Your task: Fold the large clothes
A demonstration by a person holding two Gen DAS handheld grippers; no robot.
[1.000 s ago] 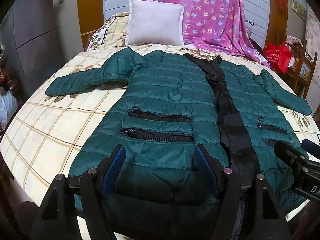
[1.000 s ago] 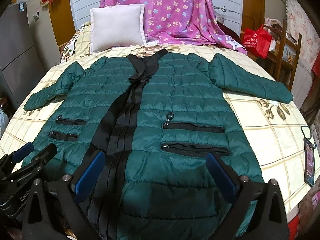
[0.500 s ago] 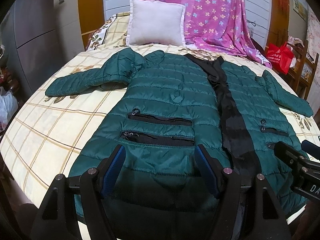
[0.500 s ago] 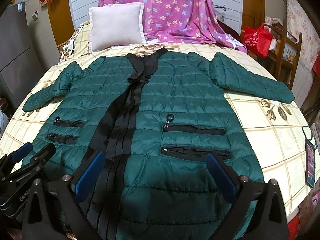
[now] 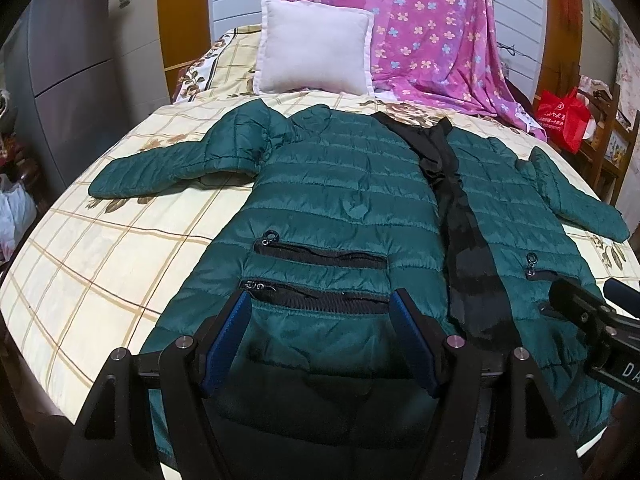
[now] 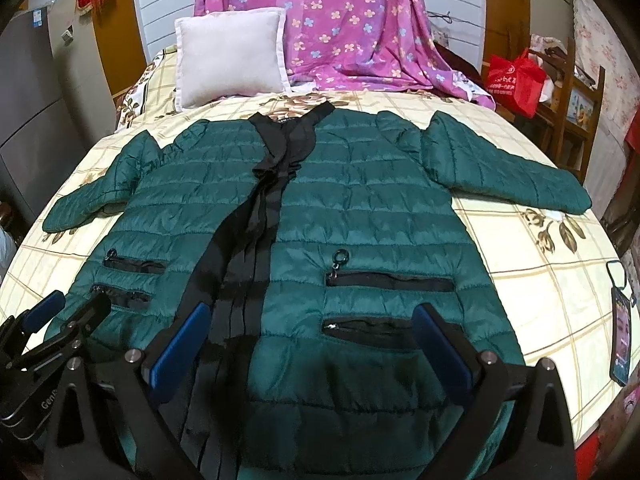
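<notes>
A dark green quilted jacket [image 5: 344, 200] lies flat and front up on the bed, sleeves spread out, with a black strip down its middle; it also shows in the right wrist view [image 6: 360, 208]. My left gripper [image 5: 320, 320] is open and empty, above the jacket's lower left part by the pocket zips. My right gripper [image 6: 312, 332] is open and empty, above the lower right part near the hem. The right gripper also shows at the edge of the left wrist view [image 5: 592, 320], and the left gripper at the edge of the right wrist view [image 6: 56, 320].
The bed [image 5: 100, 264] has a cream checked sheet. A white pillow [image 5: 316, 48] and a pink flowered cloth [image 5: 432, 32] lie at its head. A red bag [image 6: 516, 80] sits on wooden furniture at the right. A phone [image 6: 622, 344] lies on the bed's right edge.
Both grippers have drawn back and risen slightly, so the jacket sits a little lower in view. Both stay open. The jacket has not moved.
</notes>
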